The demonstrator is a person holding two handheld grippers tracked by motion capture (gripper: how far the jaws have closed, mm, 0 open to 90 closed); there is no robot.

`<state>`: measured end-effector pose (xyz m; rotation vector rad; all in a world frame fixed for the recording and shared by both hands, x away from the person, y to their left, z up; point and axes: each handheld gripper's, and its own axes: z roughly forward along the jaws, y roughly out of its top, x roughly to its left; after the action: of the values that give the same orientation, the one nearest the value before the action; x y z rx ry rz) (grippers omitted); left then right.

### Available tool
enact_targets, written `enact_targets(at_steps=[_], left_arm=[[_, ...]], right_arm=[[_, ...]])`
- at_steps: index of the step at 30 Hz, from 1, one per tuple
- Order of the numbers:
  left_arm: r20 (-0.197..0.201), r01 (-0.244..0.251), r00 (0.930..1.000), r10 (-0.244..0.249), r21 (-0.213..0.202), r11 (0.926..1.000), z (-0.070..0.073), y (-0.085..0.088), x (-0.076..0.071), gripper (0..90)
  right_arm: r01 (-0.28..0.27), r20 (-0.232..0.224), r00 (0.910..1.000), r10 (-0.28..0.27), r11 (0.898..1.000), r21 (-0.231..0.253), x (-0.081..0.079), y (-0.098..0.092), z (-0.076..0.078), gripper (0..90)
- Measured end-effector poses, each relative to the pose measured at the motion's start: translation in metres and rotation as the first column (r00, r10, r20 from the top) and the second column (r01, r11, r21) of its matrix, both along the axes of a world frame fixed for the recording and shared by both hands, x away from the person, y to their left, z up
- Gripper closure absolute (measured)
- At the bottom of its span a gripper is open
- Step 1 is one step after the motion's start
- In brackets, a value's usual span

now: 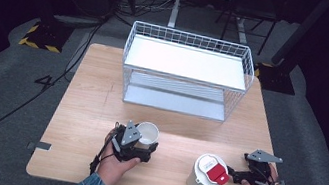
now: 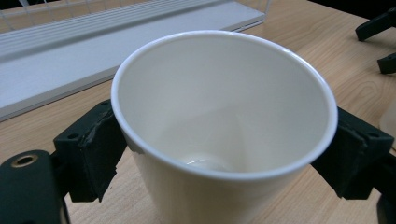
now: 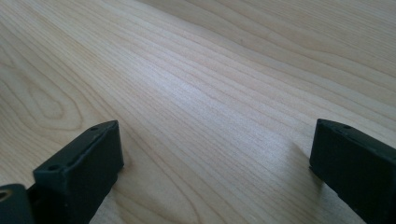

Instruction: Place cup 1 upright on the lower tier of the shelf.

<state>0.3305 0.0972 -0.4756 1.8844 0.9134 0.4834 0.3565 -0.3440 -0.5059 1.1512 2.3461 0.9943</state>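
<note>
Left gripper: I see its jaws clamped on the cup, one on each side.
Cup: white, empty, upright in my left jaws, over the bench's near edge, in front of the rack.
Right gripper: jaws spread wide, nothing between them, bare wood below.
Tumbler: white with red lid, just beside my right jaws.
Rack: white wire, at the far side of the bench.
</note>
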Motion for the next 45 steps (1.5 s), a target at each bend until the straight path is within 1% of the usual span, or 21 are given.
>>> enact_targets(at_steps=[1, 4, 7, 8, 9, 10, 11, 13, 22, 26, 28, 30, 31, 37, 40, 42, 43, 45], left_arm=[[0.000, 0.000, 1.0000, 0.000, 0.000, 1.0000, 0.0000, 0.0000, 0.0000, 12.7], [-0.002, -0.004, 1.0000, 0.004, 0.024, 0.9997, -0.0024, -0.0017, 0.0007, 13.4], [-0.015, -0.006, 0.9999, 0.006, 0.031, 0.9995, -0.0053, -0.0017, 0.0014, 14.9], [-0.029, -0.009, 0.9995, 0.010, 0.025, 0.9996, -0.0062, -0.0020, 0.0014, 16.7], [-0.029, -0.008, 0.9995, 0.009, 0.033, 0.9994, -0.0068, -0.0013, 0.0021, 16.7], [-0.040, -0.003, 0.9992, 0.004, 0.027, 0.9996, -0.0074, -0.0008, 0.0024, 18.3], [-0.050, 0.001, 0.9987, -0.001, 0.007, 1.0000, -0.0080, -0.0008, 0.0026, 20.7], [-0.046, 0.011, 0.9989, -0.010, 0.021, 0.9997, -0.0074, 0.0000, 0.0031, 20.9], [-0.043, 0.006, 0.9990, -0.004, 0.035, 0.9994, -0.0067, -0.0002, 0.0030, 21.3], [-0.043, 0.006, 0.9991, -0.004, 0.035, 0.9994, -0.0067, -0.0004, 0.0030, 21.3], [-0.037, 0.015, 0.9992, -0.014, 0.028, 0.9995, -0.0078, -0.0005, 0.0036, 21.3], [-0.041, 0.013, 0.9991, -0.012, 0.017, 0.9998, -0.0086, -0.0007, 0.0035, 21.2], [-0.036, 0.013, 0.9993, -0.012, 0.021, 0.9997, -0.0085, -0.0008, 0.0036, 21.3], [-0.039, 0.022, 0.9990, -0.022, 0.019, 0.9996, -0.0082, -0.0022, 0.0040, 21.3], [-0.053, 0.034, 0.9980, -0.033, 0.018, 0.9992, -0.0057, -0.0024, 0.0053, 21.3], [-0.053, 0.035, 0.9980, -0.034, 0.013, 0.9993, -0.0046, -0.0028, 0.0052, 21.3], [-0.049, 0.036, 0.9982, -0.035, 0.017, 0.9992, -0.0029, -0.0028, 0.0052, 21.3], [-0.044, 0.031, 0.9985, -0.031, 0.000, 0.9995, 0.0000, -0.0030, 0.0046, 21.3]], right_arm=[[0.000, 0.000, 1.0000, 0.000, 1.000, 0.000, 0.0000, 0.0000, 0.0000, 2.8], [0.000, 0.000, 1.0000, 0.000, 1.000, 0.000, 0.0000, 0.0000, 0.0000, 2.9], [0.001, 0.000, 1.0000, -0.001, 1.000, -0.001, 0.0000, 0.0000, 0.0001, 2.9], [0.000, 0.000, 1.0000, 0.000, 1.000, 0.000, 0.0001, 0.0000, 0.0000, 2.8], [0.000, 0.000, 1.0000, 0.000, 1.000, 0.000, 0.0001, 0.0000, 0.0000, 2.8], [0.000, -0.001, 1.0000, 0.000, 1.000, 0.000, 0.0000, 0.0000, 0.0000, 2.8], [0.001, 0.000, 1.0000, -0.001, 1.000, -0.001, 0.0000, 0.0000, 0.0001, 2.8], [0.000, 0.000, 1.0000, 0.000, 1.000, 0.000, 0.0000, 0.0000, 0.0000, 2.8], [0.001, 0.000, 1.0000, -0.001, 1.000, -0.002, 0.0000, 0.0000, 0.0001, 2.8], [0.001, 0.000, 1.0000, -0.001, 1.000, -0.002, 0.0000, 0.0000, 0.0001, 2.8], [0.001, -0.001, 1.0000, -0.001, 1.000, -0.002, 0.0000, 0.0000, 0.0001, 2.8], [0.003, -0.001, 1.0000, -0.003, 1.000, 0.000, 0.0000, 0.0001, 0.0001, 2.8], [0.001, -0.001, 1.0000, -0.001, 1.000, -0.001, 0.0000, 0.0000, 0.0001, 2.8], [0.003, -0.001, 1.0000, -0.003, 1.000, 0.000, 0.0000, 0.0001, 0.0001, 2.8], [0.003, 0.000, 1.0000, -0.003, 1.000, 0.000, 0.0000, 0.0001, 0.0000, 2.8], [0.003, 0.000, 1.0000, -0.003, 1.000, 0.000, 0.0000, 0.0001, 0.0000, 2.8], [0.003, 0.000, 1.0000, -0.003, 1.000, 0.000, 0.0000, 0.0002, 0.0000, 2.8], [0.003, 0.000, 1.0000, -0.003, 1.000, 0.000, 0.0001, 0.0001, 0.0000, 2.7]])
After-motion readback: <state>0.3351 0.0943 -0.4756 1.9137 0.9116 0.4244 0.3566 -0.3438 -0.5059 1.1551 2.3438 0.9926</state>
